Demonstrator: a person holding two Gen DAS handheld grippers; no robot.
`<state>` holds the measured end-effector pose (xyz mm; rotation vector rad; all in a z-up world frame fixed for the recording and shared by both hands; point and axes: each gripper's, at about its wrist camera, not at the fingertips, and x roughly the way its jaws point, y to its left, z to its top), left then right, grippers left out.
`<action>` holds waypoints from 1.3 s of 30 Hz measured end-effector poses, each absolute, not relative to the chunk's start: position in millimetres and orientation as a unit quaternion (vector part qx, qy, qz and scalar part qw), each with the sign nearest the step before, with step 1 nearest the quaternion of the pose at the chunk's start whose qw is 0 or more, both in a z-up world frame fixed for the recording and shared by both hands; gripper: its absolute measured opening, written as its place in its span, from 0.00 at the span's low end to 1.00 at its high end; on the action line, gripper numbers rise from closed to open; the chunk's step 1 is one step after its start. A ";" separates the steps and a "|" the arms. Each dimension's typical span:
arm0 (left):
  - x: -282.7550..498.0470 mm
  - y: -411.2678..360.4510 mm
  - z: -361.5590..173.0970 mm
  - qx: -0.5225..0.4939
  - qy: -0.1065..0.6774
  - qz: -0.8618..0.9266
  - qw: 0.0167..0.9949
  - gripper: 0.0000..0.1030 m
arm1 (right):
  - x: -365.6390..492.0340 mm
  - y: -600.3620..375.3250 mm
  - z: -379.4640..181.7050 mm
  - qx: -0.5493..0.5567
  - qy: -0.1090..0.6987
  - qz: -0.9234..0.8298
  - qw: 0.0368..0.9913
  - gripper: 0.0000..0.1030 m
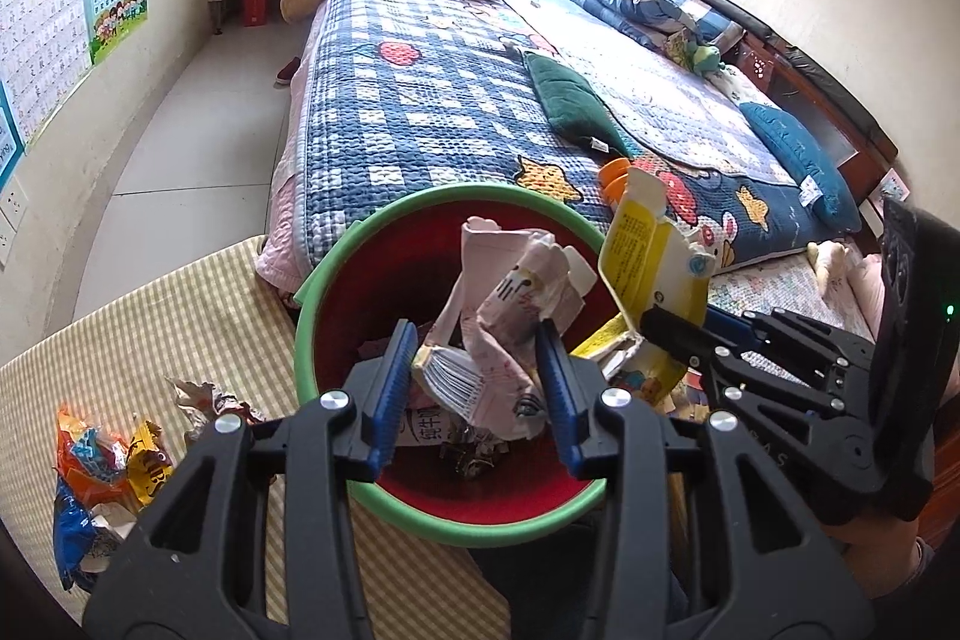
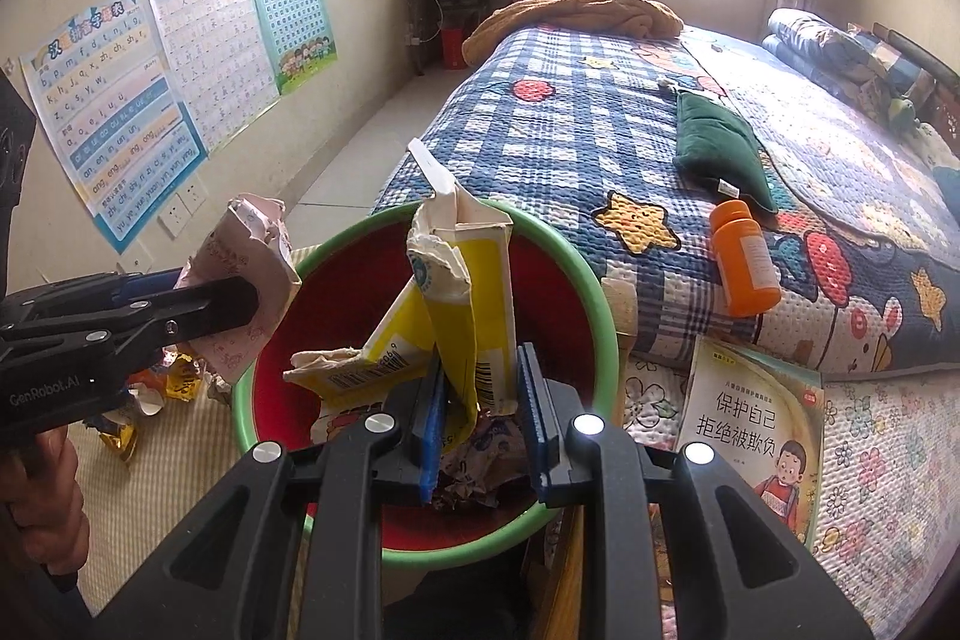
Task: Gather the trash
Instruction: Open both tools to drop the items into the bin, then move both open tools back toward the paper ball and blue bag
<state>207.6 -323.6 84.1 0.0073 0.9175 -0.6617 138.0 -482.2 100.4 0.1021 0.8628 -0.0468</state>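
1. Red inside, green round the rim: the bin (image 1: 312, 316) sits right under both my grippers, between the checked mat (image 1: 180, 316) and the bed (image 1: 432, 100). It already holds crumpled wrappers at the bottom.
2. My left gripper (image 1: 477, 361) is clamped on a pink carton (image 1: 510, 304). The carton is crushed and creased, with a torn top, a barcode panel near the left pad and small print on its side. It hangs over the bin's mouth.
3. From the right wrist view I see that same pink carton (image 2: 240, 280) pinched in the left gripper (image 2: 252, 301), at the bin's left edge (image 2: 246, 388).
4. My right gripper (image 2: 480, 388) is closed on a yellow carton (image 2: 474, 304). It is flattened, torn open at the top with a white ragged edge, with a barcode low down, standing upright over the bin.
5. In the left wrist view the yellow carton (image 1: 642, 256) tilts over the bin's right rim, held by the right gripper (image 1: 660, 328).
6. Loose wrappers (image 1: 108, 460), orange, blue and gold, lie in a heap on the mat, left of the bin.
7. An orange bottle (image 2: 744, 256) lies on its side on the bed, near the bin's right rim.
8. A picture book (image 2: 750, 424) lies just below the bottle, beside the bin.
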 end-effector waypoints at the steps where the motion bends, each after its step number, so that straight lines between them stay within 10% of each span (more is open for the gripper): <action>1: 208.9 -324.4 83.1 0.002 0.435 -0.313 0.844 0.40 | 139.4 -482.6 98.8 0.047 0.420 -0.025 0.906 0.25; 11: 213.9 -302.5 90.7 -0.021 0.414 -0.287 0.864 0.94 | 135.5 -485.2 89.9 0.051 0.427 -0.033 0.902 0.53; 22: 185.3 -242.9 98.6 -0.022 0.401 -0.255 0.880 0.95 | 107.5 -456.1 110.4 0.045 0.401 -0.037 0.914 0.86; 39: 132.3 -104.1 88.0 -0.065 0.407 -0.174 0.894 0.95 | 97.7 -333.5 111.2 0.014 0.410 0.041 0.911 0.86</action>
